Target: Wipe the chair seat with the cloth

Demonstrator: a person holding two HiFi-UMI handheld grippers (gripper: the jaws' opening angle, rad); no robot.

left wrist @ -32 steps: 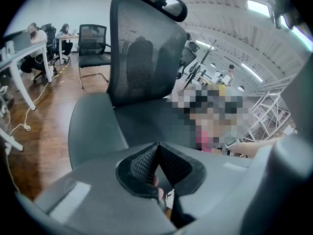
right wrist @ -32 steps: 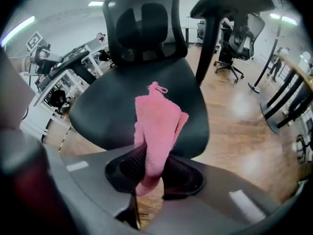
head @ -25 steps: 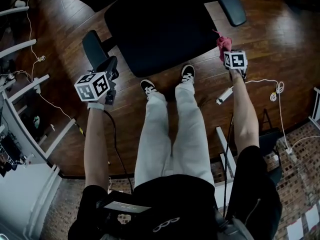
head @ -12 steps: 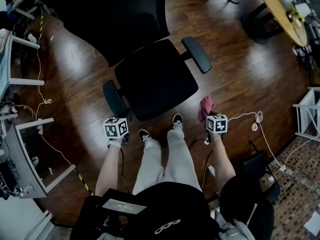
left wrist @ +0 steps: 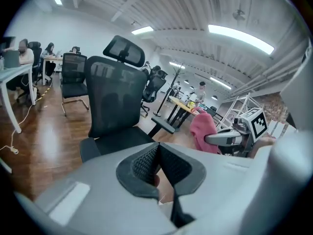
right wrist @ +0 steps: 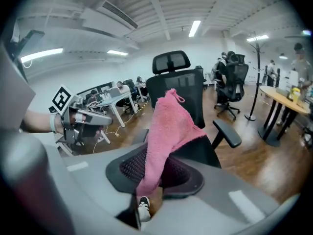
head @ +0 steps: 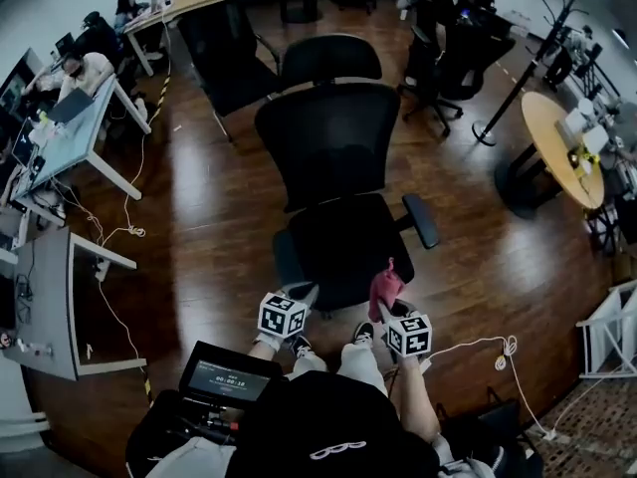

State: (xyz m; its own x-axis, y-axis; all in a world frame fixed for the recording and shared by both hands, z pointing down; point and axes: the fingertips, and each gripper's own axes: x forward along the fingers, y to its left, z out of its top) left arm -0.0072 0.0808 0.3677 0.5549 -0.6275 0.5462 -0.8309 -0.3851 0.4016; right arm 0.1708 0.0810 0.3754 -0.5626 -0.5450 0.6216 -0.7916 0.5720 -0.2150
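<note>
I had the right gripper (right wrist: 155, 173) clamped on the pink cloth (right wrist: 168, 126). Its jaws pinched the lower part, and the rest stood up above them in a loose fold. The left gripper (left wrist: 157, 161) had its jaws pressed together at the tips, with nothing between them.

In the head view both grippers hung side by side at the front of the chair seat (head: 338, 247), the left one by the front left corner and the right one by the front right corner. The cloth sat right at the seat's front right edge, but I could not tell whether it touched the seat. The black chair faced me on the wood floor (head: 199, 217), with its backrest (head: 328, 142) upright and one armrest (head: 420, 220) to my right.
</note>
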